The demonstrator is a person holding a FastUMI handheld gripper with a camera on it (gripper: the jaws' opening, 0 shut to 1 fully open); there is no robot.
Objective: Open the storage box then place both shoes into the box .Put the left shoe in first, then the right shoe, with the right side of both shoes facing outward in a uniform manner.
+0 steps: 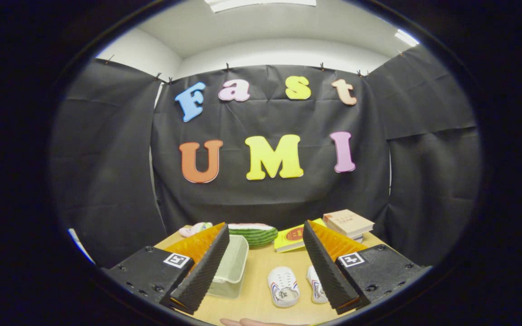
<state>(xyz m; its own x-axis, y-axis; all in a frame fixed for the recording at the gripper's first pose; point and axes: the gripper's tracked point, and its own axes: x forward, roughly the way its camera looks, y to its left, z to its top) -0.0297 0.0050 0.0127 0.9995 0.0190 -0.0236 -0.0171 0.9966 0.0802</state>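
My gripper (265,260) is held above the wooden table (261,262), its two black ridged fingers (204,271) spread wide with nothing between them, so it stands open. Below and between the fingers lie two small white shoes: one (283,286) in the gap, the other (316,284) partly hidden behind the right finger. A pale translucent storage box (231,267) sits beside the left finger, which covers part of it. Whether the box has a lid on, I cannot tell.
Beyond the fingers lie a green striped watermelon-like piece (254,233), a yellow book (292,238), a stack of books (348,222) and a pinkish object (194,228). A person's fingertips (247,322) show at the table's near edge.
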